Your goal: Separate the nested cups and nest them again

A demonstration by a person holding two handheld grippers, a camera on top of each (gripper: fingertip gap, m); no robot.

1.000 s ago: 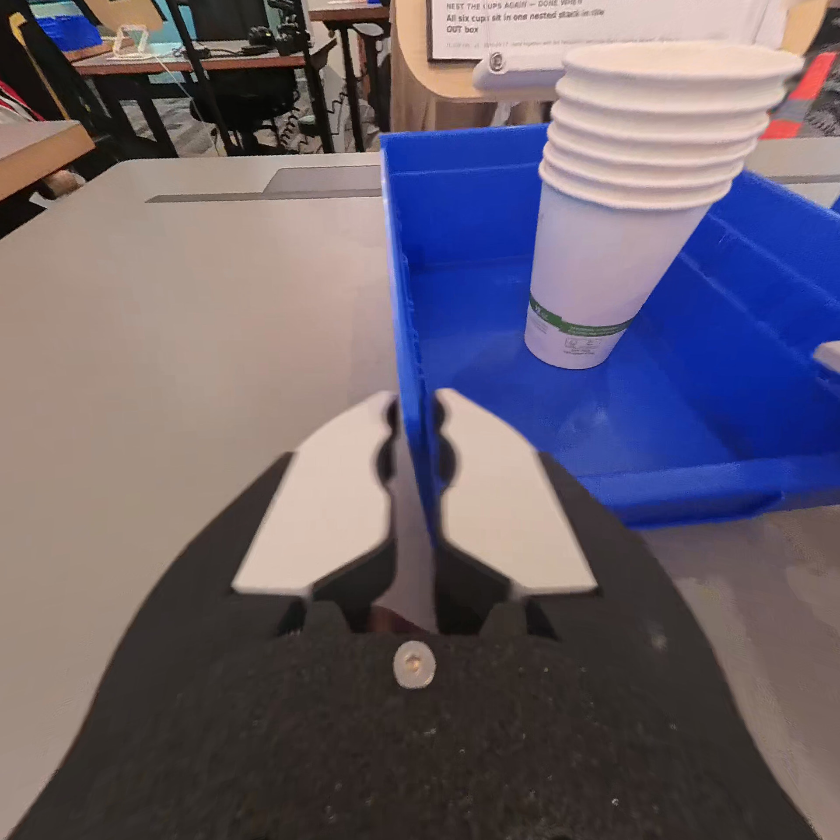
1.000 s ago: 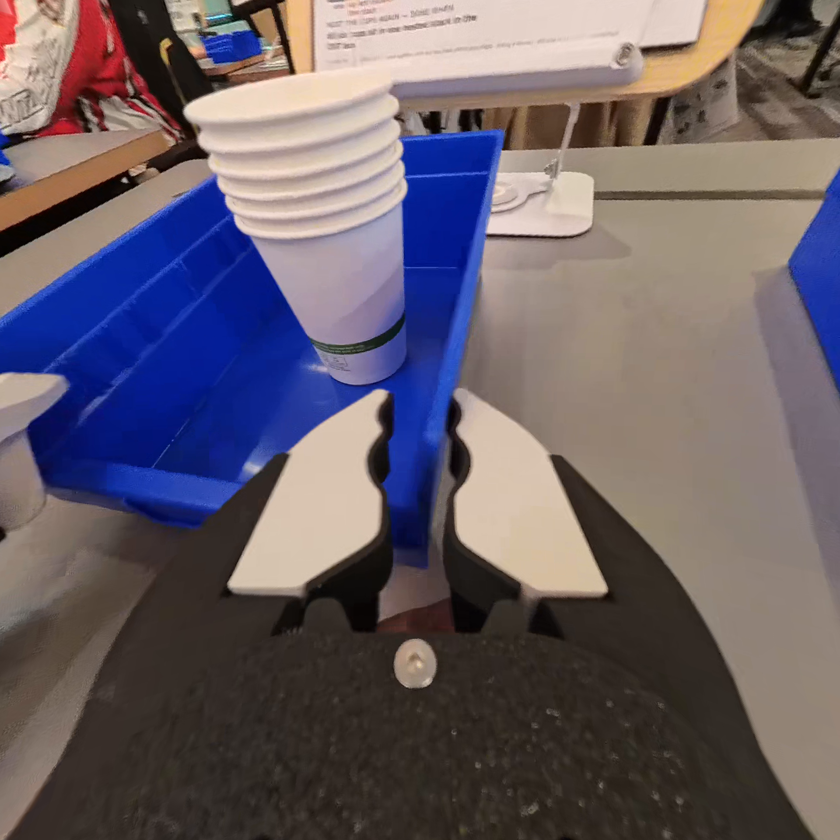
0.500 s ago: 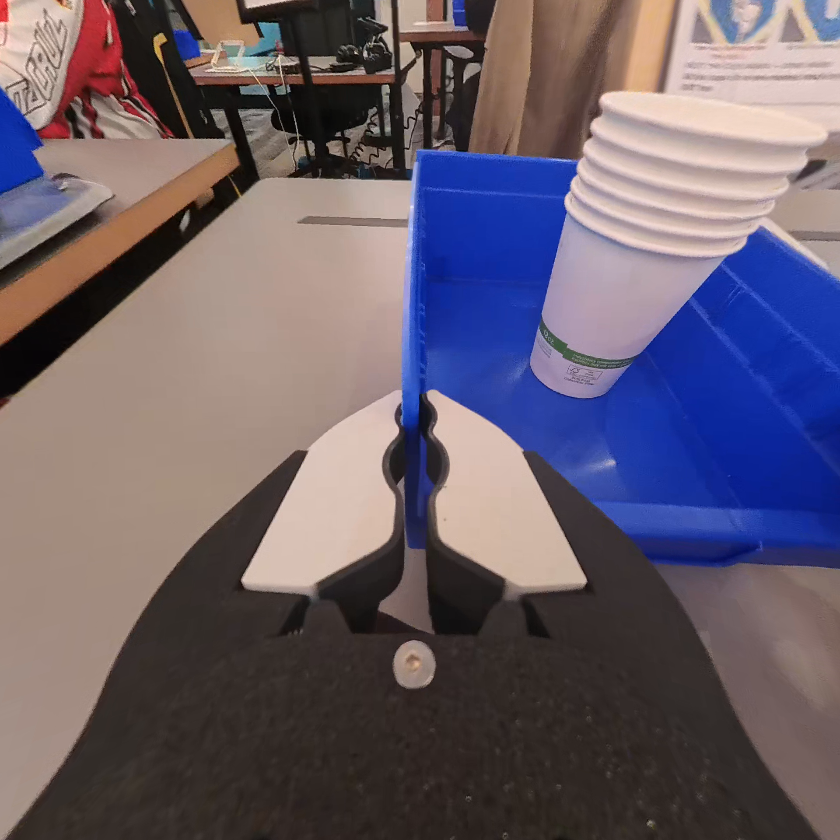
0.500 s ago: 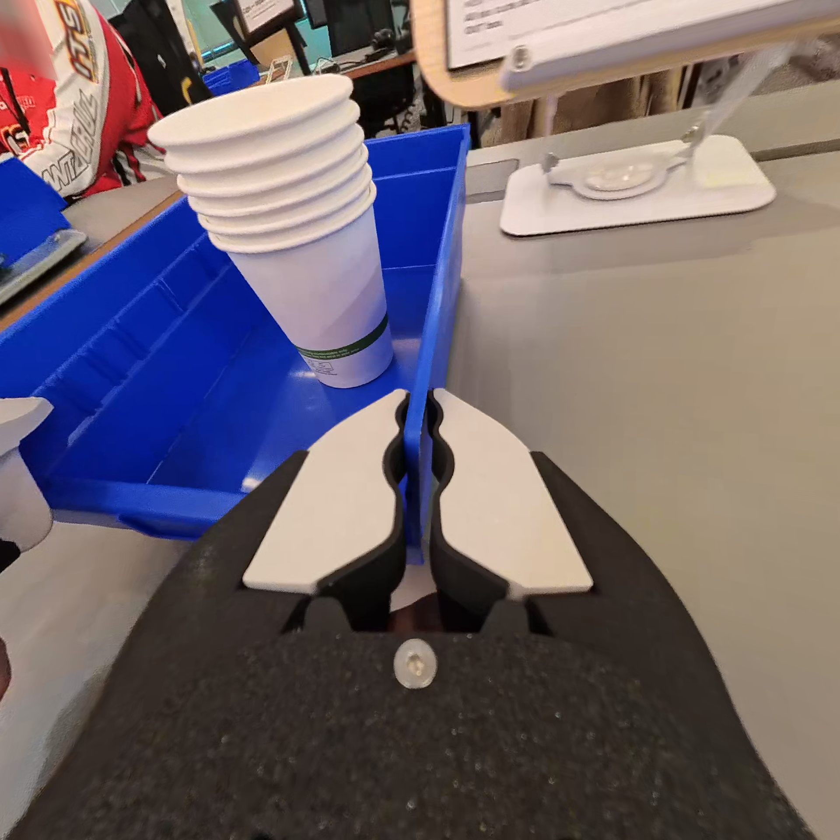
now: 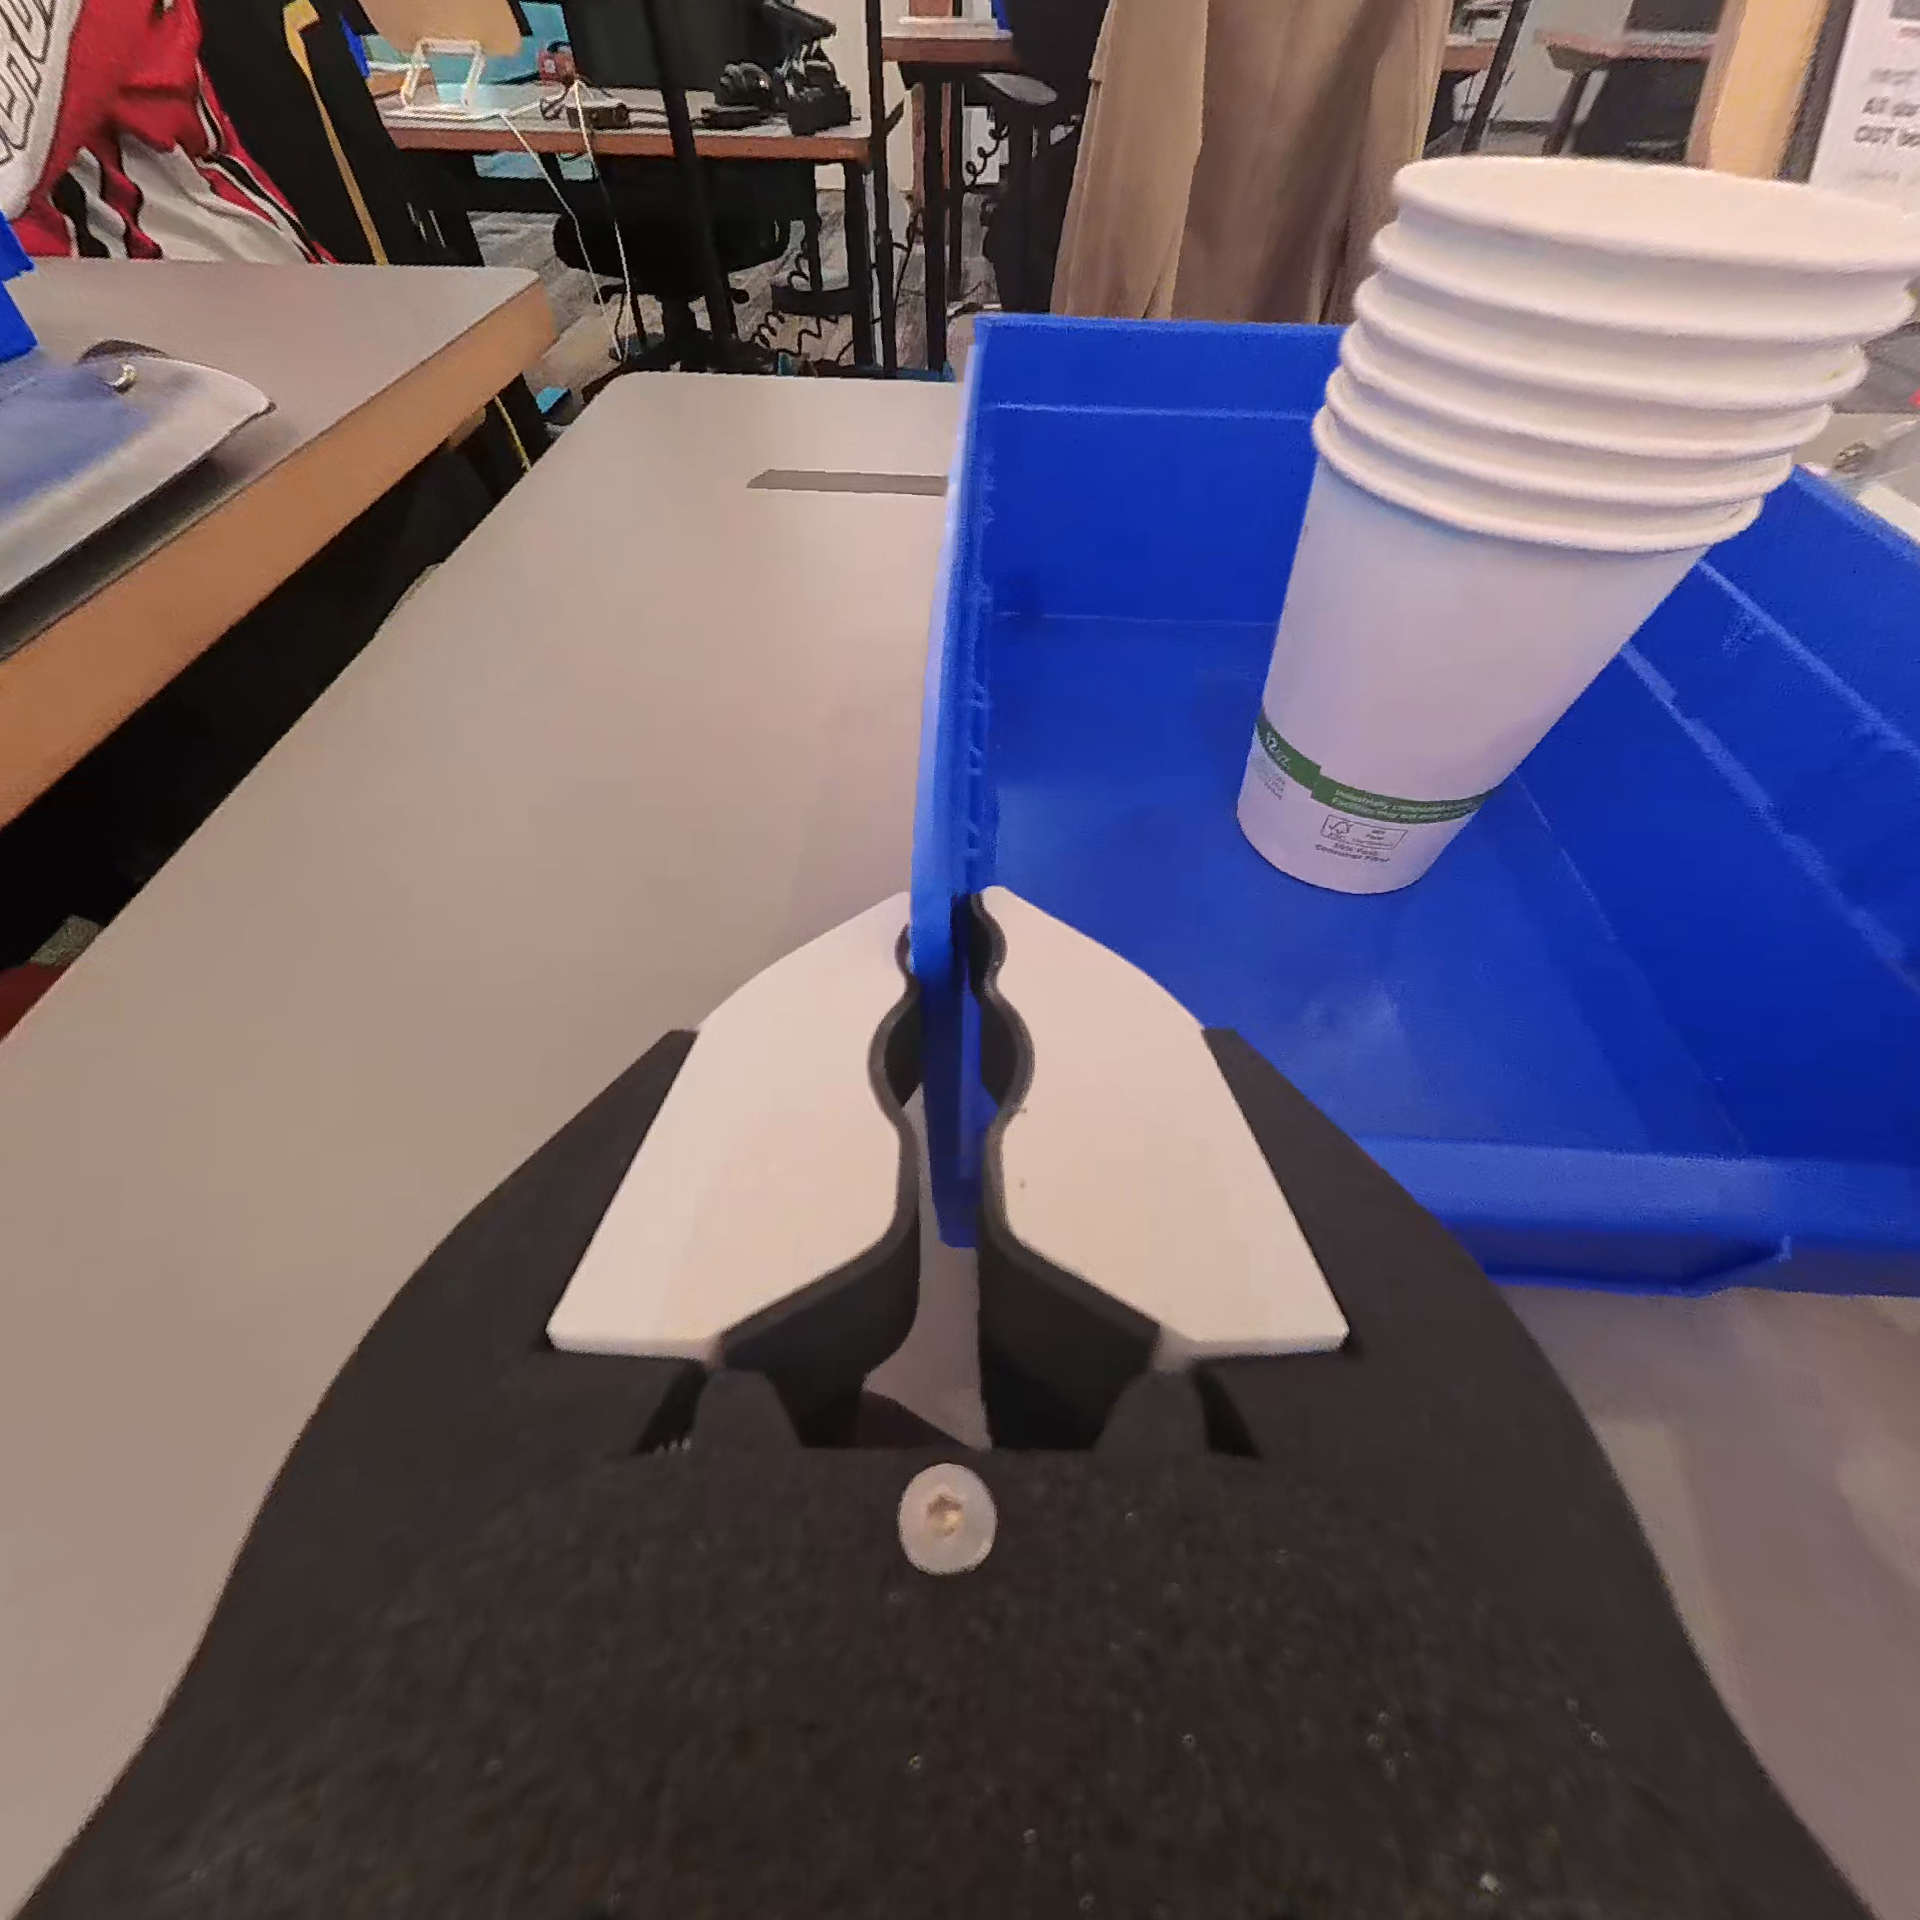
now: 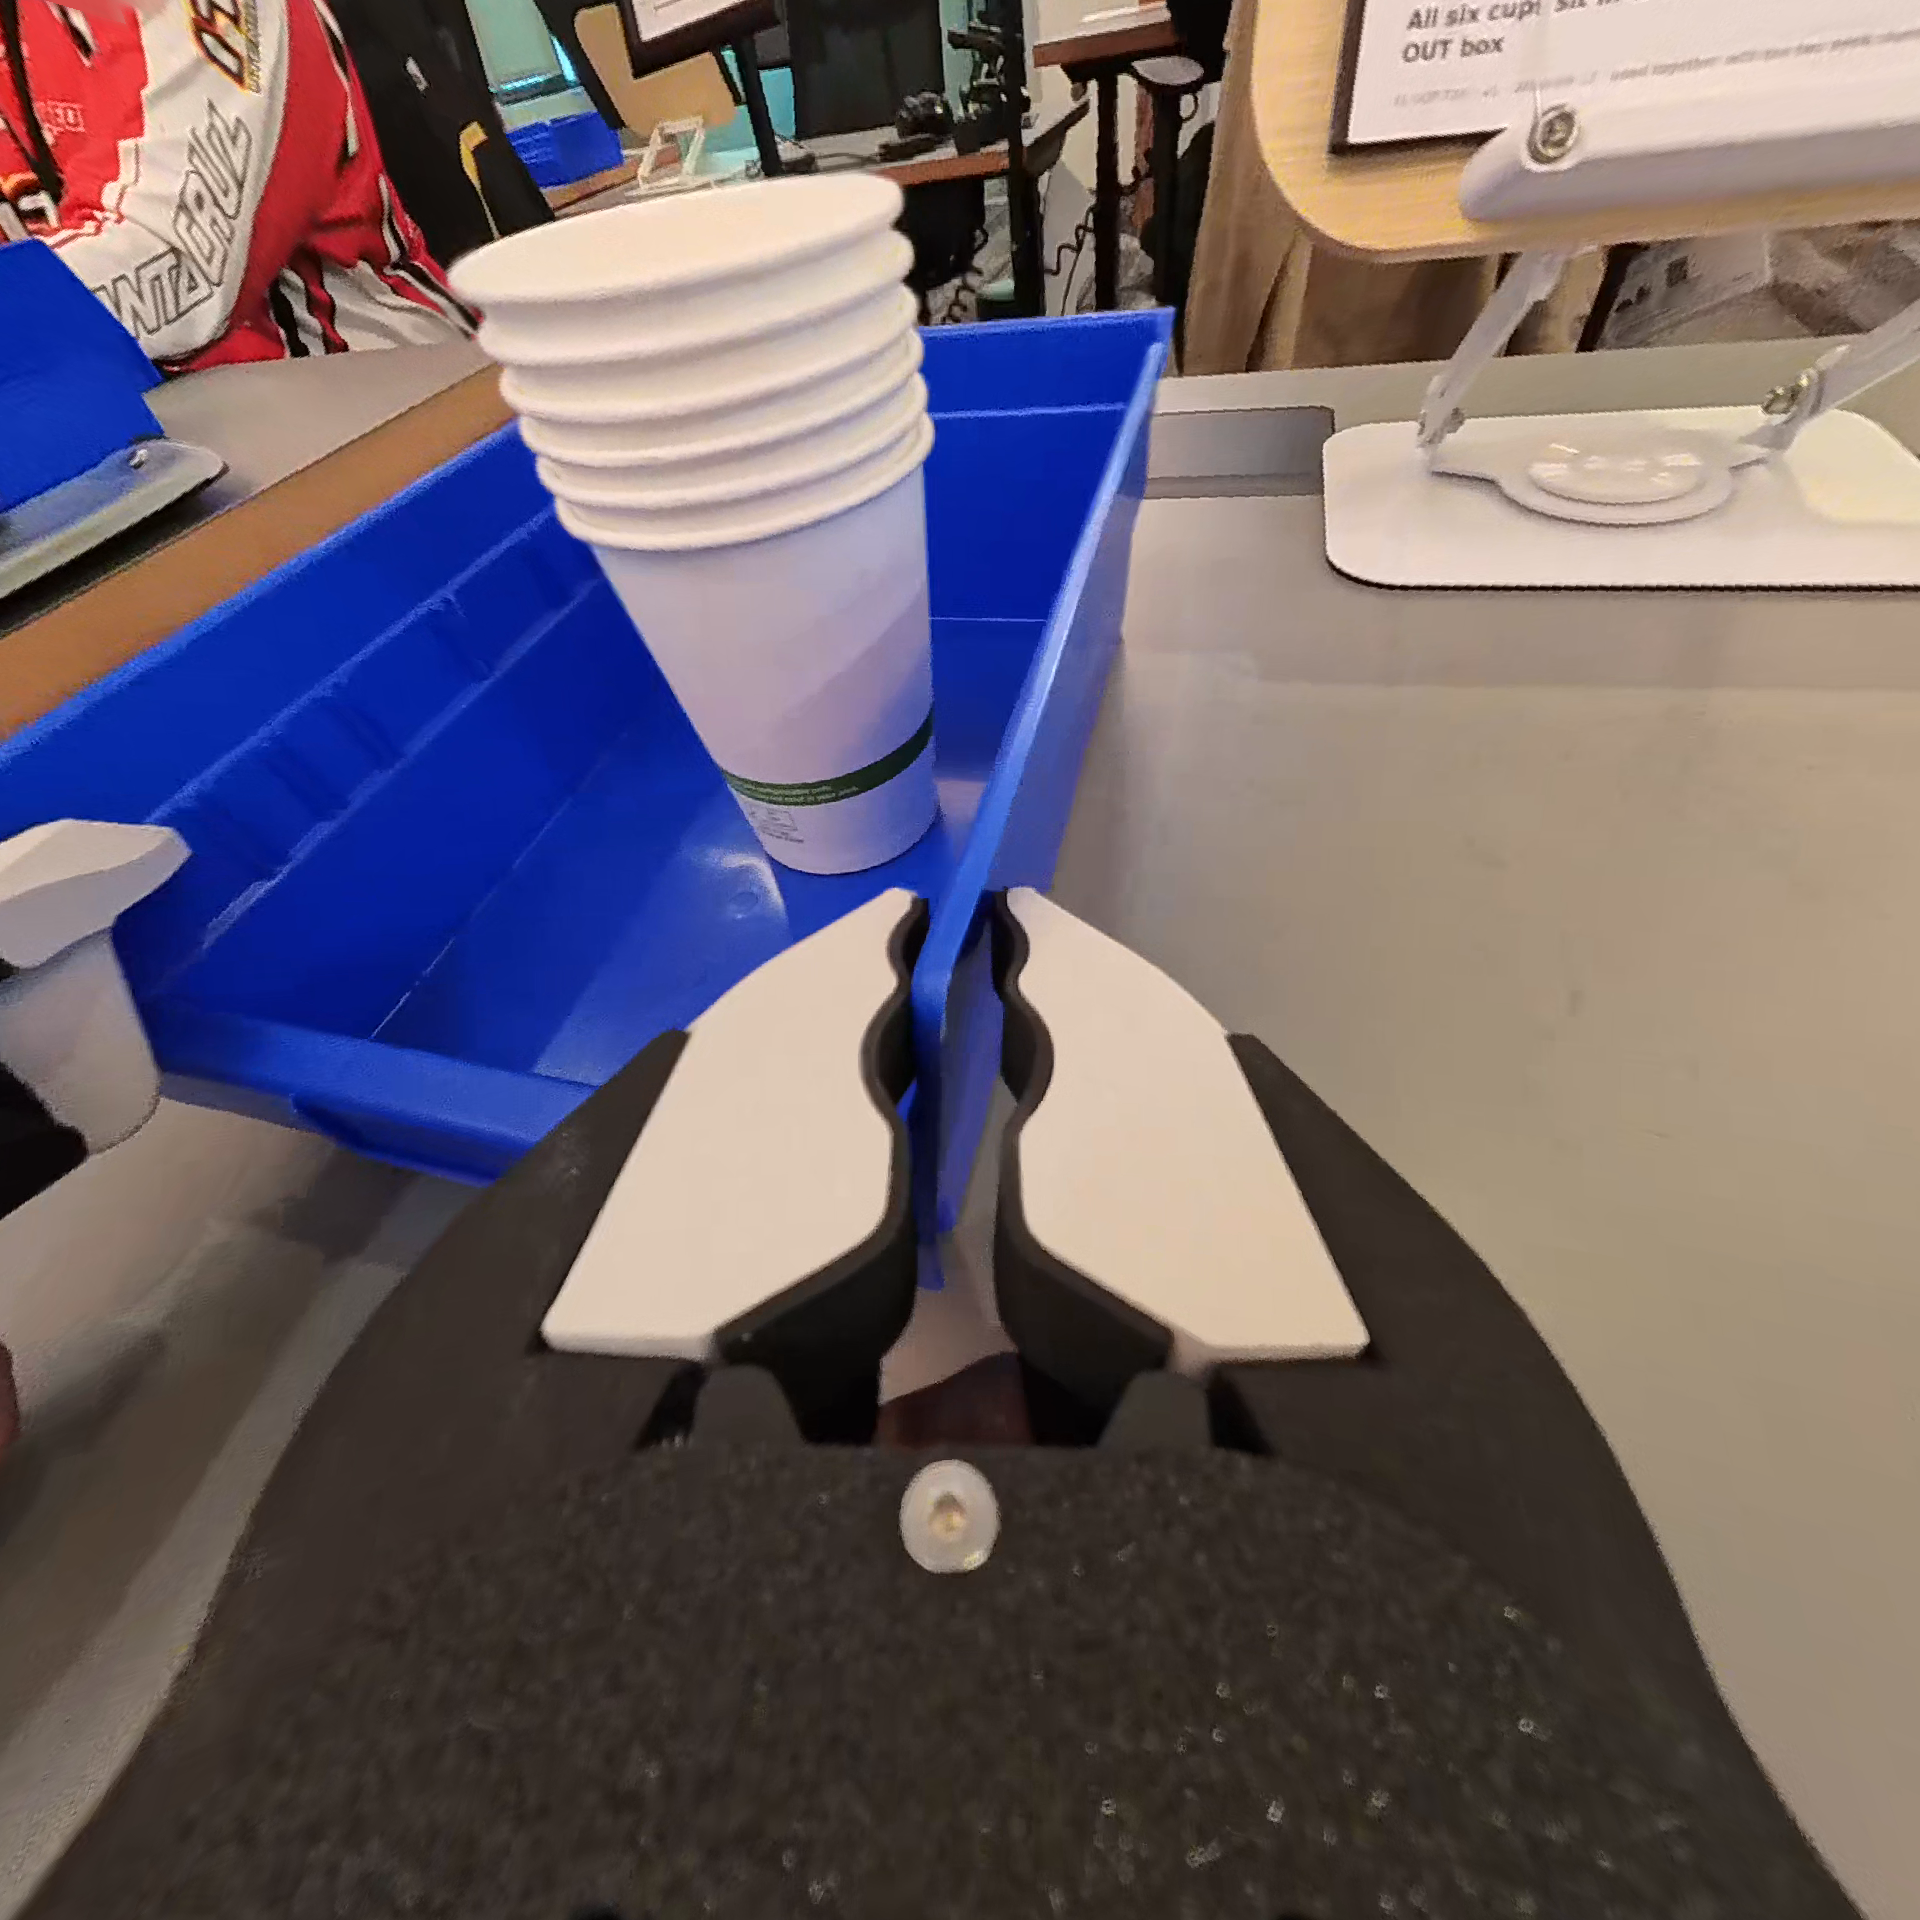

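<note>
Grey tabletop (image 5: 520, 831) fills the ground to the left of your left gripper (image 5: 940, 914), with other desks and a seated person in red and white far beyond it. Your left claw is clamped narrow on the side wall of the blue bin (image 5: 1143, 499), one finger outside, one inside. Ahead and to its right, the stack of nested cups (image 5: 1507, 582) stands upright on the bin floor, well apart from the fingertips.

From the right wrist view, your right gripper (image 6: 961, 914) pinches the opposite bin wall the same way. The cups sit just ahead and slightly left of it, close to that wall, and a white stand base (image 6: 1621, 499) rests on the table off to the right. The other gripper's pale finger shows at the far left edge.

Those paper cups will likely be light, thin and easily crushed, so squeeze gently: hold the bottom cup's body and lift the top one just under its rolled rim
</note>
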